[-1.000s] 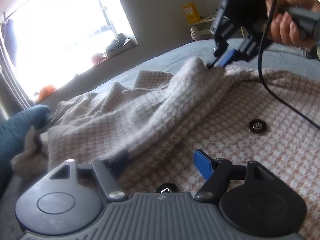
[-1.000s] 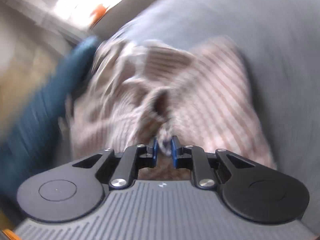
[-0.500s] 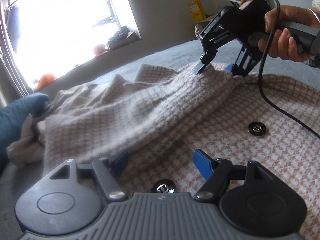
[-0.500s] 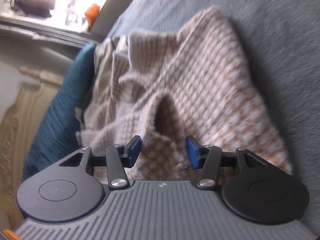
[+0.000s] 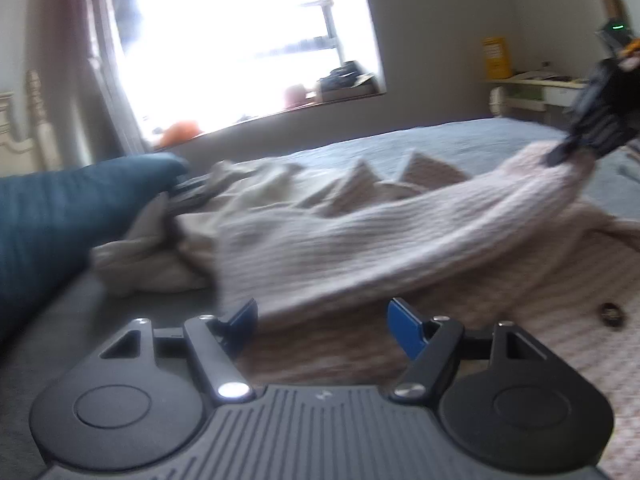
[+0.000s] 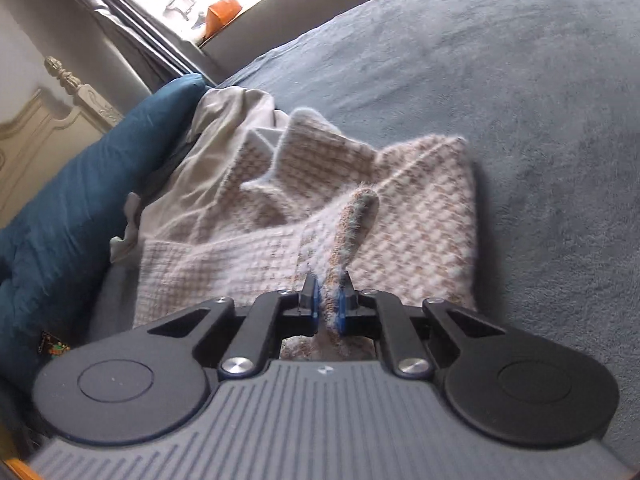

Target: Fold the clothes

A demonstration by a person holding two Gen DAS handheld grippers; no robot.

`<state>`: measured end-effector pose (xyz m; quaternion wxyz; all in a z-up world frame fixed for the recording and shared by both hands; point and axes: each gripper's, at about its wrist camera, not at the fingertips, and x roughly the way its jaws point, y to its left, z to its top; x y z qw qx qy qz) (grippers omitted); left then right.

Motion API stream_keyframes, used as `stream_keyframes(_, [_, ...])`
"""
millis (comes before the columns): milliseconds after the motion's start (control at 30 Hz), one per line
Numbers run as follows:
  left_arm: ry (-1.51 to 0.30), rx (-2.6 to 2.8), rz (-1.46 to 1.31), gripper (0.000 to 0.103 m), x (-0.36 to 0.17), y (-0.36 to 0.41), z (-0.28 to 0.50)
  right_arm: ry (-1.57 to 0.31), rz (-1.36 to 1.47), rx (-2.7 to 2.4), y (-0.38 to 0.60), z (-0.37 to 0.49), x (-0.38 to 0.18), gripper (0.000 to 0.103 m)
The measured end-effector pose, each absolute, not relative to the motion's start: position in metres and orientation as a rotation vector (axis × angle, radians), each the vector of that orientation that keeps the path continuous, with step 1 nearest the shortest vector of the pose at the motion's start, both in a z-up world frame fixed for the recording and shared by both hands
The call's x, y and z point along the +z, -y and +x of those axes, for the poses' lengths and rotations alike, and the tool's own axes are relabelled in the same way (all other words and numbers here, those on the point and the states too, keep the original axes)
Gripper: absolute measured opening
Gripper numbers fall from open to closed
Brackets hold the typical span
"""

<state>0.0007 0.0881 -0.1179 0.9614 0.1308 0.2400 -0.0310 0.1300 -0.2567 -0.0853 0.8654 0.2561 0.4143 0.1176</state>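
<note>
A home bedroom; wide bed [image 6: 500,80] under a grey-blue cover, teal pillow [image 6: 80,200] against a carved cream headboard [image 6: 48,116]; bright window [image 5: 240,40] with curtain [image 5: 92,60] and cluttered sill; small desk [image 5: 532,84] against the far wall; checked woollen garment [image 6: 400,208] lying on the bed.

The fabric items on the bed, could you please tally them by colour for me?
Pink-and-brown checked knit jacket: 1
Plain beige crumpled cloth: 1
Teal plush pillow: 1
Grey-blue bed cover: 1
Total: 4

Motion-blurred checked jacket [image 5: 360,240]; right tongs [image 5: 560,154] cut off.
</note>
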Motion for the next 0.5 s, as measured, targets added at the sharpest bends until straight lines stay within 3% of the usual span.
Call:
stream_keyframes(267, [-0.692,0.099,0.057,0.067,-0.131,-0.151,0.048,-0.704,0.393,0.363,0.241,0.129,-0.021,0.007])
stream_keyframes(367, [-0.712,0.091,-0.004,0.067,-0.135,-0.156,0.045,-0.755,0.312,0.311,0.245,0.134,-0.041,0.007])
stream_keyframes(500, [-0.712,0.071,0.012,0.067,-0.130,-0.155,0.035,-0.958,0.190,0.218,0.250,0.141,-0.116,0.010])
